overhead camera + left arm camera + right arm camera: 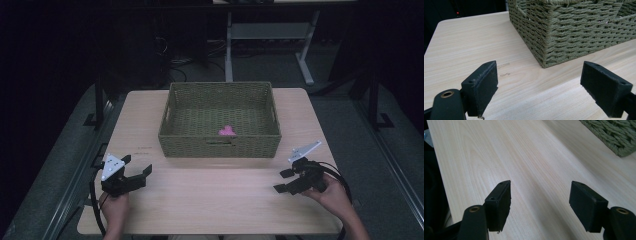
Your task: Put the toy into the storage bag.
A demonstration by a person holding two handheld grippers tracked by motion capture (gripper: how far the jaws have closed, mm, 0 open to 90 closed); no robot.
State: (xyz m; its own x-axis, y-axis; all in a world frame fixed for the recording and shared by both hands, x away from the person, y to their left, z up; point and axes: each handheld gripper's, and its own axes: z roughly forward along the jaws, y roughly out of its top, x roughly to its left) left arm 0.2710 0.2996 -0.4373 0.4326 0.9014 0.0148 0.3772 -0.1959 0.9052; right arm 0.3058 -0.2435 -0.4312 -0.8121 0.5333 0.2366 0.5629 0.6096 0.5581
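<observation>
Pink object (pixel 227 131) lies inside the woven basket (pixel 218 145), close to the basket's near wall, a little right of the middle. Nearest to the person, both grippers rest low over the wooden table (pixel 210 200), each with jaws spread wide and nothing between them. From the left gripper (pixel 134 169) the pink object lies at about 2 o'clock; from the right gripper (pixel 283 181) at about 11 o'clock. I judge the right one a little nearer. Its shape is small and rounded, so a long axis cannot be told. The basket wall stands between both grippers and the object, so a reach must go over the rim
</observation>
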